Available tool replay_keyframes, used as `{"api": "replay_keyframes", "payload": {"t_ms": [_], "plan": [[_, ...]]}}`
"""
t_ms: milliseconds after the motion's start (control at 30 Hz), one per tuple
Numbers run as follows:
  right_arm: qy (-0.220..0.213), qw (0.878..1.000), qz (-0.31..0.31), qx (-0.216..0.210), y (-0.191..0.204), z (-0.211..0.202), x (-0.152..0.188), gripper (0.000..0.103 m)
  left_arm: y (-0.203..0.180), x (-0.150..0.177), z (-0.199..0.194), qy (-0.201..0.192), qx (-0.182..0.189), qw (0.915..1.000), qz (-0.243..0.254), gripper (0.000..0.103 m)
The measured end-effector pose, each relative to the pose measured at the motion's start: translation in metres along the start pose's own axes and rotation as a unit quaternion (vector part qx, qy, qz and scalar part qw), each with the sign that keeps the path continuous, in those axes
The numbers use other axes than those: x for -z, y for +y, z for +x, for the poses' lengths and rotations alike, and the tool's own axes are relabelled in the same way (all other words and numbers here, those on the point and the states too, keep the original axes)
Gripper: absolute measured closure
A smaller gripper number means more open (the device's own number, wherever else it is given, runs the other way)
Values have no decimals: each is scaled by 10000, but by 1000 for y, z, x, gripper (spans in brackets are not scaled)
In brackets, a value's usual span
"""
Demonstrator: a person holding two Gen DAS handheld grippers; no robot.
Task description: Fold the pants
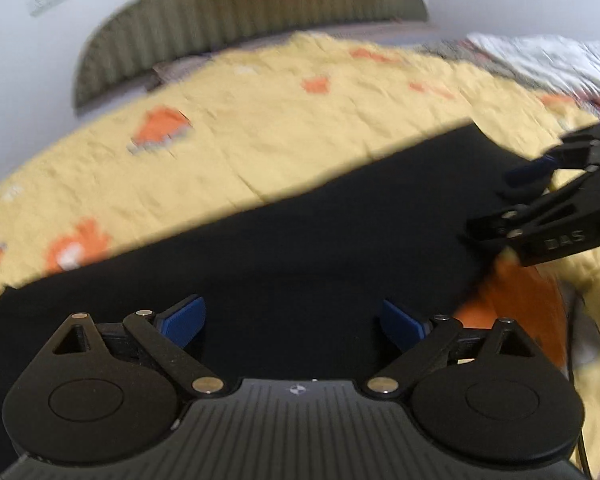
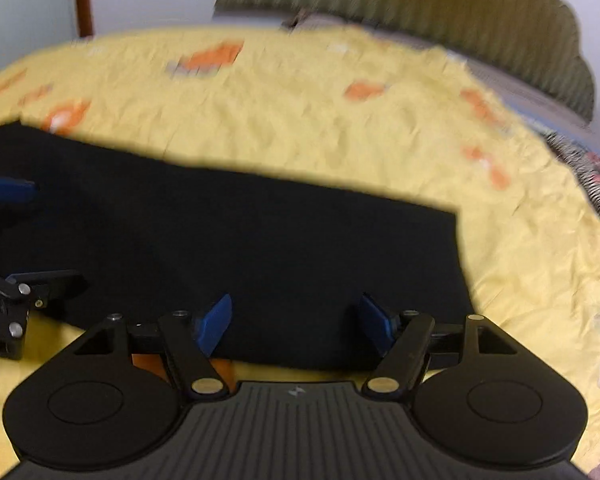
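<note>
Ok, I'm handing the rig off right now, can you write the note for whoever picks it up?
Left gripper: open, nothing held, over the near part of the black pants.
Right gripper: open, nothing held, at the near edge of the pants.
The pants lie flat as a long dark strip on the yellow bedspread, looking already folded lengthwise, though the frames are blurred.
Done: apparently the lengthwise fold.
Left: probably pinch one short end with both grippers and fold it over the other end, then smooth.
</note>
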State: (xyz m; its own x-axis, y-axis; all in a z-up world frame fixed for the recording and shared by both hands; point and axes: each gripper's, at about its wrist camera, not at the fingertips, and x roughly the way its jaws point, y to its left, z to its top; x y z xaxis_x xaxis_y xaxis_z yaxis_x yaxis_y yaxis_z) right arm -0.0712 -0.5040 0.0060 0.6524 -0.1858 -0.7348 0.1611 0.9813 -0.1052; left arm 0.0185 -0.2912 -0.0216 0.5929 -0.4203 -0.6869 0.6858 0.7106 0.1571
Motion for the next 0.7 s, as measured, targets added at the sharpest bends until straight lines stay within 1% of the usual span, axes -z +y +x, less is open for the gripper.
{"api": "replay_keyframes", "payload": {"t_ms": [33,67,100,133,167,200,233,300,333,367,400,433,500,533,567,600,667,700], "plan": [[-98,9999,141,15,-5,1,-6,32,3,-6,4,-74,-180,9998,-55,3],[-172,9993,316,20,-9,6,-13,32,4,-10,9,-57,-298,9995,-92,2],[-210,9987,453,-52,-16,14,-19,32,6,-13,17,25,-337,9993,-141,2],[-183,9981,565,-133,-21,25,-25,32,7,-13,28,193,-271,9993,-197,4],[-83,9979,637,-67,-24,38,-28,32,8,-13,36,352,-178,9989,-235,6],[62,9979,625,158,-26,51,-32,33,8,-8,41,467,-66,9983,-339,7],[80,9976,567,384,-28,59,-33,28,8,-5,37,369,-22,9982,-465,5],[-12,9945,836,632,-33,56,-34,26,9,0,26,330,18,9983,-479,6],[-104,9924,922,814,-32,46,-32,26,9,1,23,284,-56,9986,-437,5],[-302,9920,880,854,-26,37,-31,26,10,0,20,214,-190,9987,-429,5],[-465,9933,779,717,-18,27,-28,25,13,-1,19,149,-335,9983,-445,5],[-495,9952,682,497,-10,23,-25,25,16,-1,20,123,-430,9979,-474,4],[-305,9983,464,175,5,28,-18,25,19,-3,27,265,-407,9977,-475,4],[-180,9991,337,190,11,34,-15,25,21,-2,30,382,-385,9972,-507,3],[-125,9992,273,278,14,40,-10,21,23,-1,29,401,-361,9970,-557,3],[-232,9982,414,353,11,40,-7,14,25,0,28,387,-341,9968,-615,3],[-200,9954,787,511,4,34,-7,14,26,3,22,361,-344,9969,-603,4],[-307,9938,868,623,2,29,-9,14,26,3,18,336,-399,9971,-551,4]]}}
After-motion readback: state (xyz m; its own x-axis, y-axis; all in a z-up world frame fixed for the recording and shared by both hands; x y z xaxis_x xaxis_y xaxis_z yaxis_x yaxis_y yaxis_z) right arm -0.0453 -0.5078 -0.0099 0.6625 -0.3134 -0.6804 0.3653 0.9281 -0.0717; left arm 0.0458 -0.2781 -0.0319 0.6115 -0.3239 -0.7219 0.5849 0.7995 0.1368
